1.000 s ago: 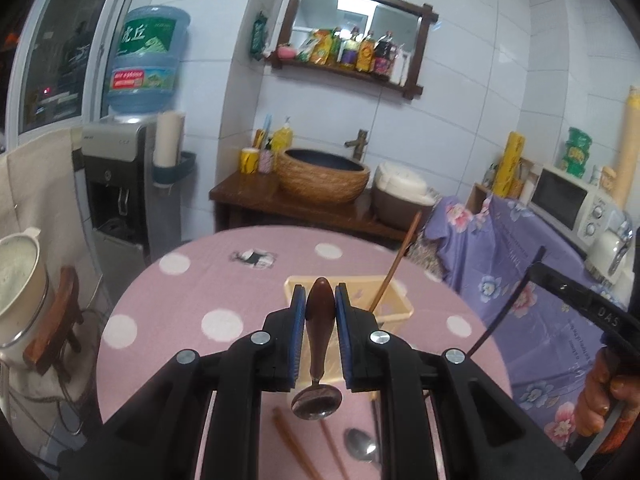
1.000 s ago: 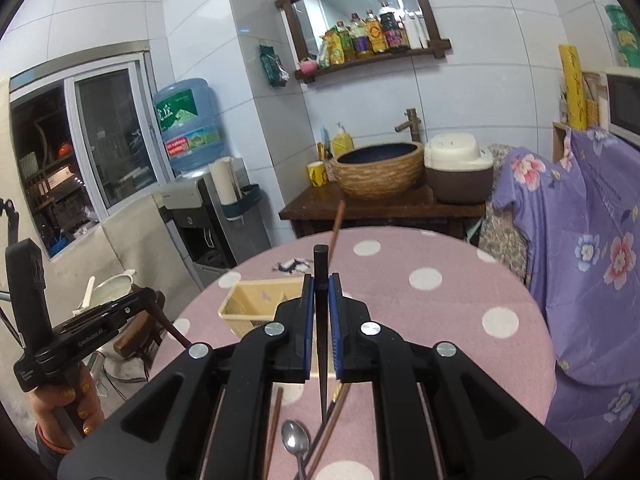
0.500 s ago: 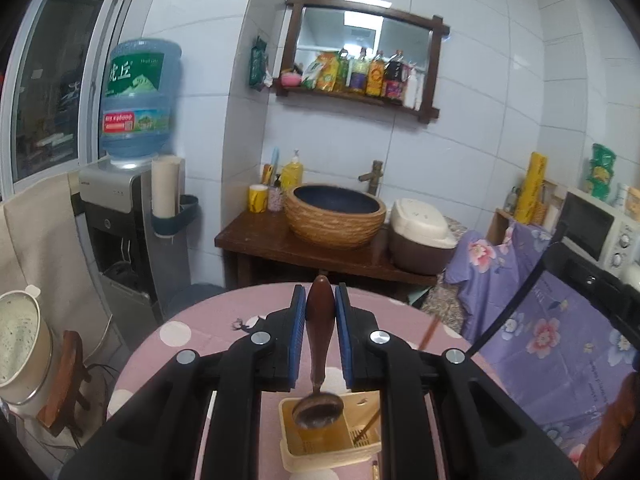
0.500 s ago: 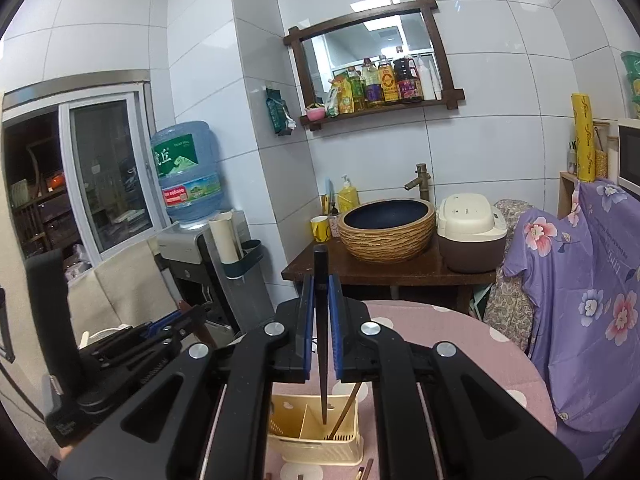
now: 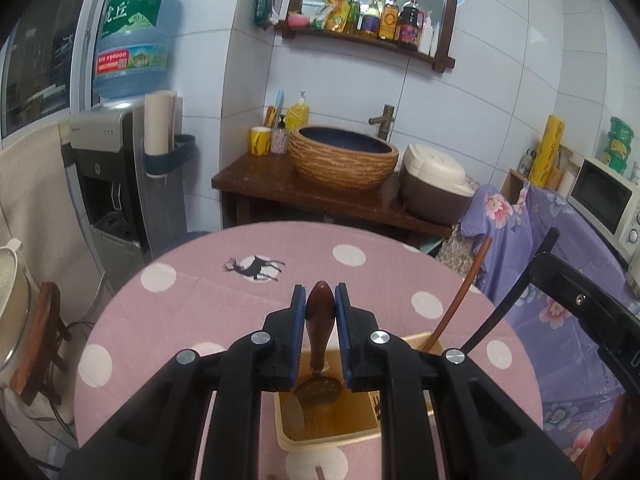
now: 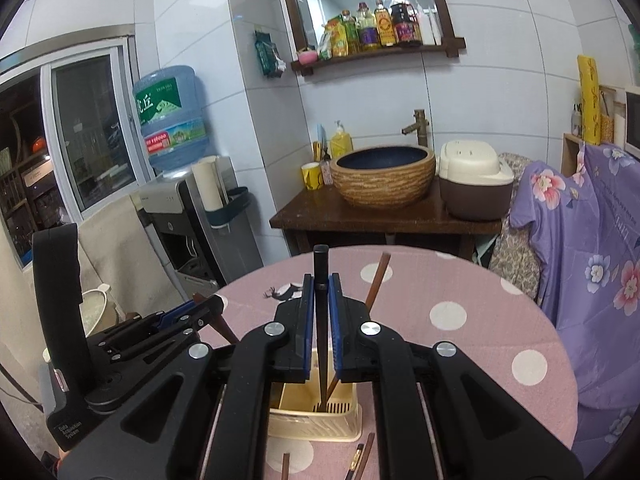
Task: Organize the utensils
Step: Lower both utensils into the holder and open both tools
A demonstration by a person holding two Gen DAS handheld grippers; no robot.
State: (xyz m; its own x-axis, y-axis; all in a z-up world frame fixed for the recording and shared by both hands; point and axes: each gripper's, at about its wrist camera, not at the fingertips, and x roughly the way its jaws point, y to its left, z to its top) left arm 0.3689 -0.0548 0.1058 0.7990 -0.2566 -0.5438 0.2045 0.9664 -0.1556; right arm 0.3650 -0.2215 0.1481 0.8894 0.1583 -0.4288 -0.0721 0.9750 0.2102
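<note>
Utensils go into the cream holder basket (image 6: 316, 420) on the pink dotted table (image 5: 360, 276): both tools hang over it, neither let go.

Left gripper (image 5: 320, 320) is clamped on the wooden handle of a spoon (image 5: 319, 386), bowl down inside the basket's nearer compartment. Right gripper (image 6: 321, 308) is closed tight on a black chopstick (image 6: 321, 344), its tip down in the far compartment beside a brown chopstick (image 6: 376, 284) leaning there. More chopsticks (image 6: 360, 456) lie just in front of the basket. The step looks like the drop-in; next, each pair of jaws should probably part so the tools settle, then lift straight up without tipping the basket.
</note>
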